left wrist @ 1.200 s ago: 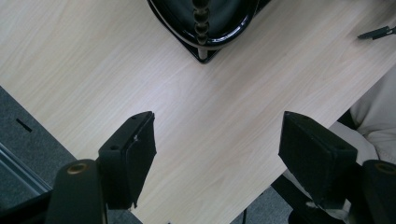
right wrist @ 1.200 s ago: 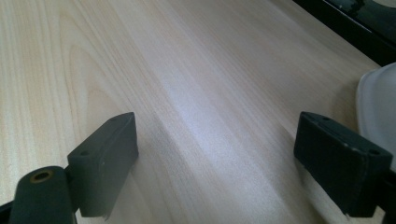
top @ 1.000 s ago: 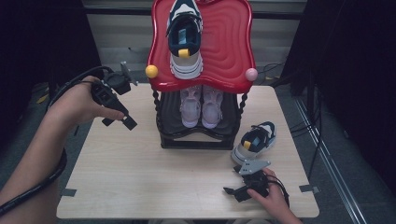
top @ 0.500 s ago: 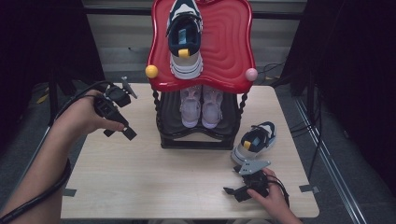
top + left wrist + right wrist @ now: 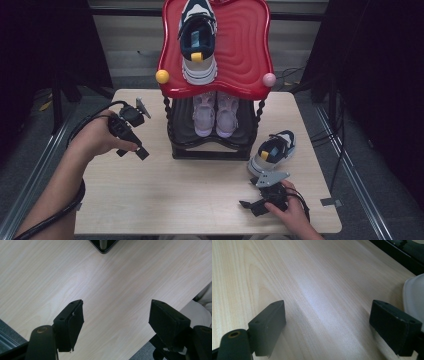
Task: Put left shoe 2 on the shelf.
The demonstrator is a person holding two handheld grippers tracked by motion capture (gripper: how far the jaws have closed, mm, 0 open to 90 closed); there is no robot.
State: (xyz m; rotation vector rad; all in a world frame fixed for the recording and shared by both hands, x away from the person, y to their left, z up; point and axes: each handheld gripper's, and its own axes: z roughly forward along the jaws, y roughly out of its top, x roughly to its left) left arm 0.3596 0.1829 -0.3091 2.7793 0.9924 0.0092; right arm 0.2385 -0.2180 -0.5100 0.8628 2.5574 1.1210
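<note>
we can read no text, label, brand, number or sign on anything in these views.

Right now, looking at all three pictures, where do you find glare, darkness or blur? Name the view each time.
High view: the surroundings are dark, the table evenly lit, and the red shelf top carries a soft sheen. Left gripper view: a pale glare patch lies on the wood above the open jaws. Right gripper view: a similar glare streak, and the white shoe at the right edge is blurred.

Pale wood table [image 5: 150, 200], grey floor [image 5: 360, 165], dark curtains [image 5: 380, 60], cables [image 5: 295, 75] behind
</note>
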